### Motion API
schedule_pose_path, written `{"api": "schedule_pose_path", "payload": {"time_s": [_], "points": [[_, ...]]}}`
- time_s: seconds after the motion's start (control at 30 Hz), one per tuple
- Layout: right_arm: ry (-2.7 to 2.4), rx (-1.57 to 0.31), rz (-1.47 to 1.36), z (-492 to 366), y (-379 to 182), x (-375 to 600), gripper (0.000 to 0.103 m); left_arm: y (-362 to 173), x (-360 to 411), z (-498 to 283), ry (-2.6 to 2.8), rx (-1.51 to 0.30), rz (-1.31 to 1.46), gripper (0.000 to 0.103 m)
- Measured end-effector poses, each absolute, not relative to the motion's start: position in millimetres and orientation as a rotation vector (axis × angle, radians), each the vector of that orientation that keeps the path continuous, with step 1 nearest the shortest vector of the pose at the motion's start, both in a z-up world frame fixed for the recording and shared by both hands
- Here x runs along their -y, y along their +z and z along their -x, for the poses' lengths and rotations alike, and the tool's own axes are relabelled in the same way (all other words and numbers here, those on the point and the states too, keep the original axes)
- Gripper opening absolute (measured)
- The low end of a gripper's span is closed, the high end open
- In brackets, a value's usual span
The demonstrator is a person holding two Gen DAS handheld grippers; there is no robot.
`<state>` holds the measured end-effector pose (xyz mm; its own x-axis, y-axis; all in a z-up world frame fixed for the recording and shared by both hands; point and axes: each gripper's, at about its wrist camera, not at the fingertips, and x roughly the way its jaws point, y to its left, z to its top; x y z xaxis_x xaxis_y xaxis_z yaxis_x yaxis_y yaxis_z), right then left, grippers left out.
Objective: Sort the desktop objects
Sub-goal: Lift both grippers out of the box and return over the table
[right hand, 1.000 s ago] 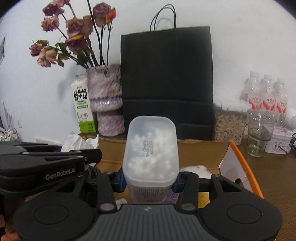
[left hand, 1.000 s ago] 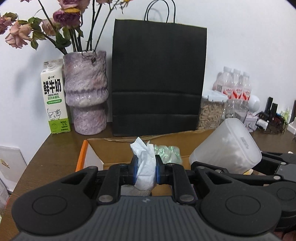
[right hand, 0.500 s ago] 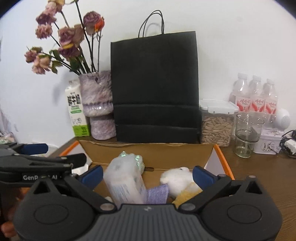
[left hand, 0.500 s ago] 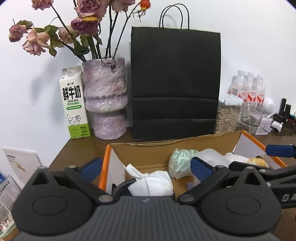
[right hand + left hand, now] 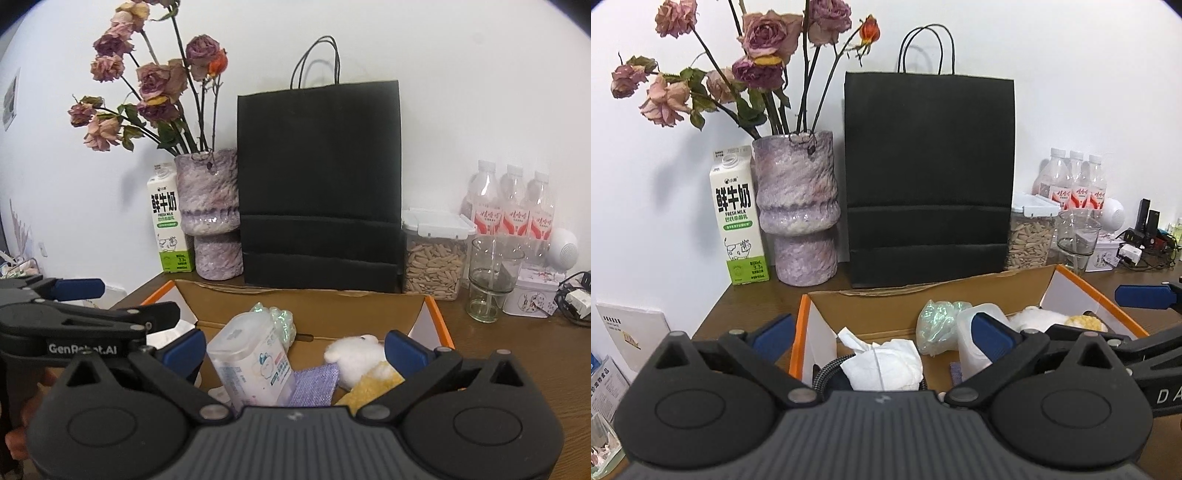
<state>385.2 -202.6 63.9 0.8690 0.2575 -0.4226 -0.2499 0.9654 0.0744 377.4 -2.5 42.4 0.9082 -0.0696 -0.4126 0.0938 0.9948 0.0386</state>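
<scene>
An orange-edged cardboard box [image 5: 871,310] [image 5: 373,304] lies open on the brown desk. Inside it rest a crumpled white tissue [image 5: 886,363], a translucent cotton-swab tub [image 5: 251,363] [image 5: 967,332], a shiny green wad [image 5: 938,321] [image 5: 280,317], a white plush toy [image 5: 356,356], a purple cloth [image 5: 314,386] and a yellow sponge [image 5: 373,387]. My left gripper [image 5: 882,338] hovers over the tissue, jaws wide open and empty. Over the tub and plush, my right gripper [image 5: 295,349] is also wide open, touching nothing.
Behind the box stand a black paper bag [image 5: 929,181], a purple vase [image 5: 796,206] of dried roses and a milk carton [image 5: 738,218]. At the right are a seed jar [image 5: 434,254], a glass [image 5: 493,277], water bottles [image 5: 511,206] and a tin [image 5: 532,295].
Both grippers opened and released their loads: the tissue and the cotton-swab tub now lie in the box. Both grippers drew back and rose slightly.
</scene>
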Motion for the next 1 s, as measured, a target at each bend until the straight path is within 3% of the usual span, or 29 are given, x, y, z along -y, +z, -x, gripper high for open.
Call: {"api": "schedule_pose_path", "payload": {"time_s": [0.5,1.0], "points": [[0.277,-0.398,0.018,-331,78,214,0.103,52,1,-321,-0.114,-0.397,-0.052,0.103],[0.259,-0.472,0.087,-268,56,231,0.103,34,-3,-268,-0.117,-0.469,-0.078,0.103]]}}
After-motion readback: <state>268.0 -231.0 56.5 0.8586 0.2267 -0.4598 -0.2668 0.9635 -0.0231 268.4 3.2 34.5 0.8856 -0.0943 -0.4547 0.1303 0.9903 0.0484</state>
